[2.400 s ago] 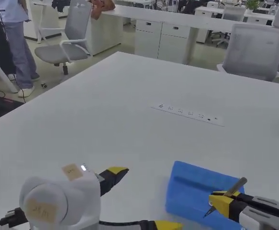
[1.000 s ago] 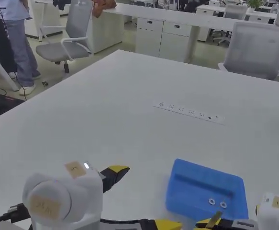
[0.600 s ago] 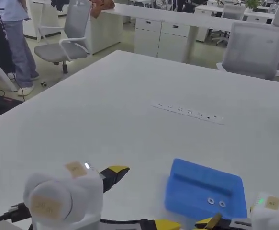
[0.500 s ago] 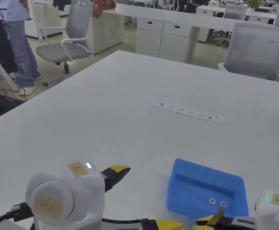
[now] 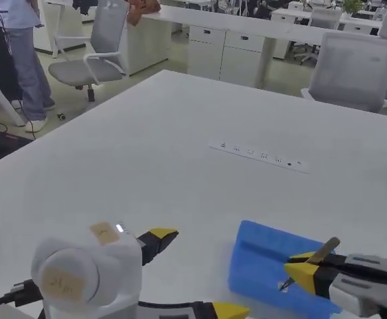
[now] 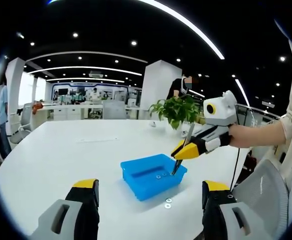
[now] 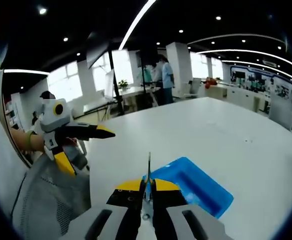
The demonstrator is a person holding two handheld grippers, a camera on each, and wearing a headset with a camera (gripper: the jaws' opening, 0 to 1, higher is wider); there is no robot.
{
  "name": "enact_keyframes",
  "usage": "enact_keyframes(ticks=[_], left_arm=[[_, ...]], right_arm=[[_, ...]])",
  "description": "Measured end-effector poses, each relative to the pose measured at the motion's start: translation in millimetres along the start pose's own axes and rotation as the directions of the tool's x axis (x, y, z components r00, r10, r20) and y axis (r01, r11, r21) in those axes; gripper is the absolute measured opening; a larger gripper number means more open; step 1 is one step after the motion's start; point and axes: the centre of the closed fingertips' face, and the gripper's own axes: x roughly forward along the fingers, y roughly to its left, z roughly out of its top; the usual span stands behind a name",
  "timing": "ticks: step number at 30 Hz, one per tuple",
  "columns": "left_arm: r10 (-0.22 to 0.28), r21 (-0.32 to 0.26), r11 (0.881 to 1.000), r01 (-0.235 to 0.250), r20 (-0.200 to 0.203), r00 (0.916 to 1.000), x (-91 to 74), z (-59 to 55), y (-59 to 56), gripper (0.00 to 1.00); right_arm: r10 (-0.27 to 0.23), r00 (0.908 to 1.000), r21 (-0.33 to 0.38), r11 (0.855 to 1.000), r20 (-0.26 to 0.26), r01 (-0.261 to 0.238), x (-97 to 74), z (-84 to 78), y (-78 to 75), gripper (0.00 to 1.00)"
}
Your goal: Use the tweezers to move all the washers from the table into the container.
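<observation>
1. Item: tweezers (image 5: 312, 260), clamped between the yellow jaws of the right gripper (image 5: 307, 274), which are closed on the shank. The long axis slants, with the blunt end up and to the right and the tips down and to the left, over the near right part of the blue container (image 5: 256, 262). In the left gripper view the tweezers (image 6: 182, 154) stand steep, tips inside the container (image 6: 135, 182).
2. Change: half a second earlier the right gripper sat at the bottom edge, short of the container. It is now over it, covering the spot where two washers showed.
3. Contents: two washers (image 6: 158, 176) lie flat by the tweezer tips; contact cannot be told.
4. Outside: two loose washers (image 6: 168, 201) on the table (image 6: 60, 160), just beside the container's near wall.
5. Left gripper (image 5: 196, 272): jaws wide apart, holding nothing, left of the container.
</observation>
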Motion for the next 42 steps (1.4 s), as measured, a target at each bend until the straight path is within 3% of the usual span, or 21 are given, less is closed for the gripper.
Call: enact_keyframes(ticks=[7,11,20,25,28,38,41,42], left_arm=[[-0.001,0.006,1.0,0.001,-0.006,1.0,0.2,-1.0,-0.4,0.86],[0.003,0.002,1.0,-0.003,-0.003,1.0,-0.2,-0.7,0.7,0.86],[0.004,0.003,1.0,-0.004,-0.006,1.0,0.0,-1.2,0.9,0.86],[0.005,0.002,1.0,-0.005,-0.009,1.0,0.0,-1.8,1.0,0.86],[0.004,0.004,1.0,-0.004,-0.01,0.9999,0.0,-2.0,1.0,0.86],[0.002,0.009,1.0,-0.002,-0.018,0.9998,0.4,-3.2,0.1,0.85],[-0.001,0.012,1.0,0.001,-0.022,0.9998,0.6,-3.8,-0.6,0.85],[-0.001,0.013,1.0,0.002,-0.022,0.9997,0.7,-3.9,-0.9,0.85]], right_arm=[[-0.02,0.9998,0.023,1.0,-0.003,0.02,9.6,7.6,-27.6,0.03],[-0.022,0.9996,0.07,0.997,-0.019,0.023,18.3,3.8,-41.8,0.03],[-0.04,0.9968,0.09,0.995,-0.069,0.046,32.6,-6.5,-62.5,0.03],[-0.045,0.9917,0.072,0.996,-0.121,0.053,42.7,-17.6,-69.1,0.03],[-0.066,0.9812,0.018,0.997,-0.182,0.071,49.2,-31.5,-77.4,0.03],[-0.063,0.9774,0.052,0.996,-0.202,0.075,59.9,-45.7,-75.9,0.03],[-0.069,0.9725,0.044,0.996,-0.222,0.08,60.8,-53.4,-76.9,0.03],[-0.073,0.9792,0.053,0.995,-0.189,0.084,60.9,-49.9,-80.8,0.03]])
